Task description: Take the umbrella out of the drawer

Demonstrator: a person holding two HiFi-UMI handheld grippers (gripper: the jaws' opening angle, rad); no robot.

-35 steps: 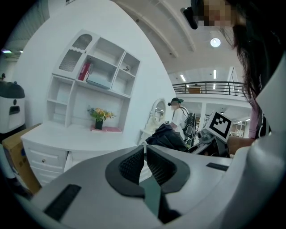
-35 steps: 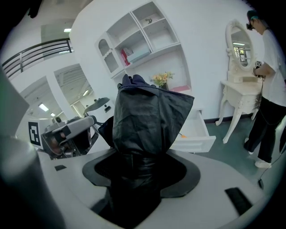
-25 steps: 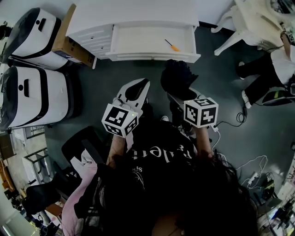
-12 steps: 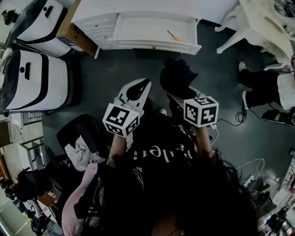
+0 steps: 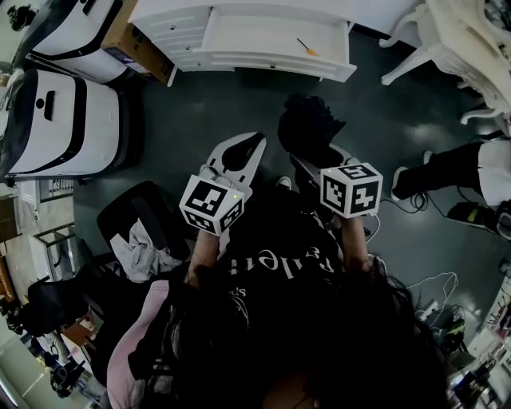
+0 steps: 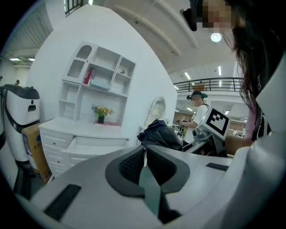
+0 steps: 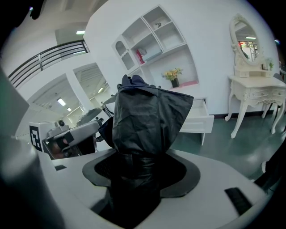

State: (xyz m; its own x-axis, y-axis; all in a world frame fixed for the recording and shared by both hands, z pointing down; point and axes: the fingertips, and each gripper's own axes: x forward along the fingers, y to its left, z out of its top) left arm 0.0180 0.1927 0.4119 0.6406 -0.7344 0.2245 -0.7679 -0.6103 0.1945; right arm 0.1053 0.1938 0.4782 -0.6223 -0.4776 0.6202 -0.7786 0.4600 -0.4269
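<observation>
The right tongs (image 5: 318, 162) are clamped on the black folded umbrella (image 5: 307, 128). In the right gripper view, its bunched fabric (image 7: 147, 120) fills the gap between the two dark pads (image 7: 99, 169) and stands up above them. The umbrella is outside the drawer (image 5: 271, 36), held over the dark floor (image 5: 200, 112) in front of the person and well apart from the white drawer unit (image 5: 239, 6).

The left tongs (image 5: 257, 144) sit just beside the right ones at about the same height. Their jaws are pressed together with nothing between them, which the left gripper view (image 6: 145, 151) shows plainly. That view also shows the umbrella (image 6: 158, 132) just past the tips, on the right.

The drawer stands pulled out. An orange-handled screwdriver (image 5: 306, 48) lies on its pale bottom near the right end. On top of the unit is a small vase of yellow flowers (image 6: 102, 112), under a set of white wall shelves (image 6: 100, 74).

A cardboard box (image 5: 132, 48) leans against the left side of the unit. Beyond it stand two bulky white-and-black cases (image 5: 56, 120). A white chair (image 5: 455, 40) stands to the right of the drawer. Another person's legs (image 5: 455, 172) reach in from the right edge. In the right gripper view, a white dressing surface with an oval mirror (image 7: 257, 89) stands along the wall, to the right of the open drawer (image 7: 196, 118).
</observation>
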